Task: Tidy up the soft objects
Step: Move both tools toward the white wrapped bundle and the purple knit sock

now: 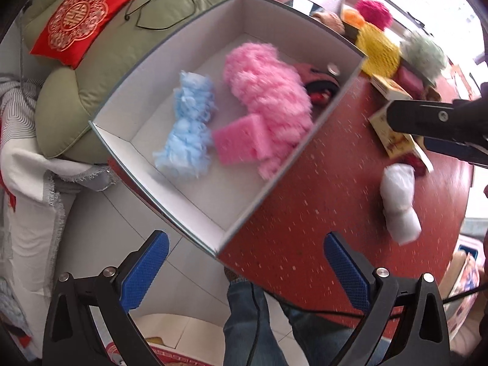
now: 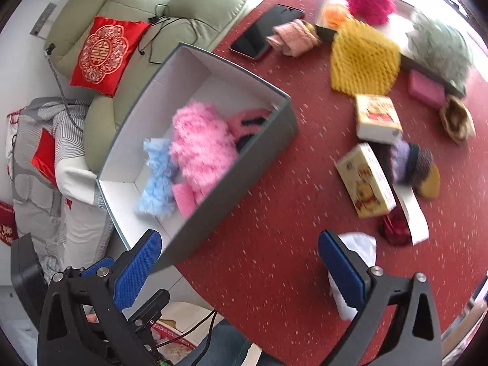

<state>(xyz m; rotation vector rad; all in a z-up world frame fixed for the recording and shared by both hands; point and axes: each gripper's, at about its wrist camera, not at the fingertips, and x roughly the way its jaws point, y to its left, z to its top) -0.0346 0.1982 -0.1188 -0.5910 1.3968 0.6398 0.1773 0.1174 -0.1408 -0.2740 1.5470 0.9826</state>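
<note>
1. Soft objects: three already lie in the grey box, ahead of the left gripper — a blue fluffy piece, a pink fluffy piece and a pink sponge. Many more sit on the red table, ahead and to the right of the right gripper.
2. Both tongs stand wide, nothing between the pads.
3. Risk: the box overhangs the table edge, just ahead of the left tongs. A push on its near corner, or a heavy drop at that end, could tip it off.
4. Risk: a white fluffy roll lies touching or just behind the right tongs' right finger. A sideways sweep may knock it away rather than take it.
5. Risk: cardboard cartons lie mixed among the soft pieces. A careless closure could catch a carton, which does not belong.
6. Risk: the phone far ahead could be dragged with the adjoining pink cloth.
</note>
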